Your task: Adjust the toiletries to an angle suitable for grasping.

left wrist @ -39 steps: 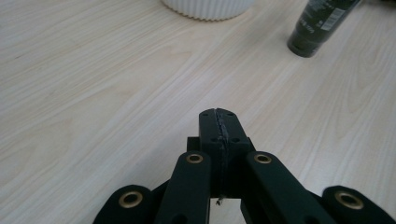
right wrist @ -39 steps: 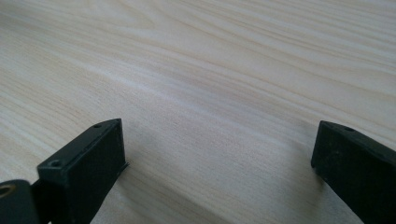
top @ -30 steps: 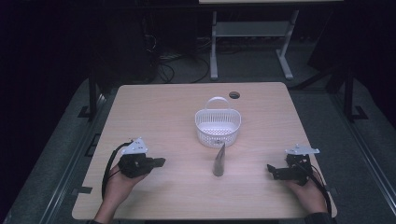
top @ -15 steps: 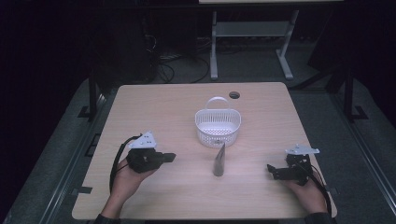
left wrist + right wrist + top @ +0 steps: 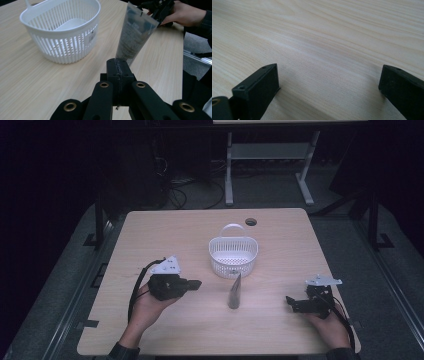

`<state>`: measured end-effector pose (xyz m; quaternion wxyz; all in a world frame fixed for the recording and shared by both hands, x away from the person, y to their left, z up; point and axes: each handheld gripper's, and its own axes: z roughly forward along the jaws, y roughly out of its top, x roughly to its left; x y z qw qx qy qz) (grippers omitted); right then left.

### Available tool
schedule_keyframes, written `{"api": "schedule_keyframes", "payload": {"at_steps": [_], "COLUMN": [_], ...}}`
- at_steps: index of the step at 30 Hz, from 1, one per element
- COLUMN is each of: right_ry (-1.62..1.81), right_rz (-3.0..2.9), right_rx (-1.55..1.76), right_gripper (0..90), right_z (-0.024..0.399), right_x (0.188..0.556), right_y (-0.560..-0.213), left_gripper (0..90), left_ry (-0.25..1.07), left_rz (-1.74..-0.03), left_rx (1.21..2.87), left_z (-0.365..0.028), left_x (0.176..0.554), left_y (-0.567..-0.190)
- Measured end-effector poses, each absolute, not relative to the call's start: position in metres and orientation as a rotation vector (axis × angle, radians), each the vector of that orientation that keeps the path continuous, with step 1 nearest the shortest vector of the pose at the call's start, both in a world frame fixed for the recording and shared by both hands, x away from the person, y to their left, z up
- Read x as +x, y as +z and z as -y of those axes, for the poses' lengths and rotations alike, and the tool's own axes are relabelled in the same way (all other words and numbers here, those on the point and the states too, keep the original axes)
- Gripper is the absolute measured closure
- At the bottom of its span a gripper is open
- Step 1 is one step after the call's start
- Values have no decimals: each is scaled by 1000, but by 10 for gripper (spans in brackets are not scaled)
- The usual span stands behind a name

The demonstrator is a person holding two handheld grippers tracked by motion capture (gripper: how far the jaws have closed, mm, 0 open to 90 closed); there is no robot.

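While the right tongs (image 5: 291, 301) rest spread at lower right, the left tongs (image 5: 196, 283), pressed together, have risen toward the centre tube (image 5: 234, 291), probably to grasp it.

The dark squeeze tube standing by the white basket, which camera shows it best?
The left gripper view: the dark, see-through plastic squeeze tube stands close there, upright on its cap, flat sealed end up, with pale print on it. In the high view it is a small dark sliver near the white slotted plastic basket. The right gripper view looks at bare tabletop.
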<state>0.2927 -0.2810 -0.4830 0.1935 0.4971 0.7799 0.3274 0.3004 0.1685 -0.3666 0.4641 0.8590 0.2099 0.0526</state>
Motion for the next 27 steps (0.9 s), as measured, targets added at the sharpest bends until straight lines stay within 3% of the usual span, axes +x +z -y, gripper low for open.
{"api": "schedule_keyframes", "payload": {"at_steps": [27], "right_ry": [918], "right_rz": [-2188], "right_rx": [1394], "right_gripper": [23], "right_z": [281], "right_x": [293], "right_y": [-483], "left_gripper": [896], "left_ry": [50], "left_rz": [-377], "left_rx": [2117], "left_z": [-111], "left_x": [301], "left_y": [-360]}}
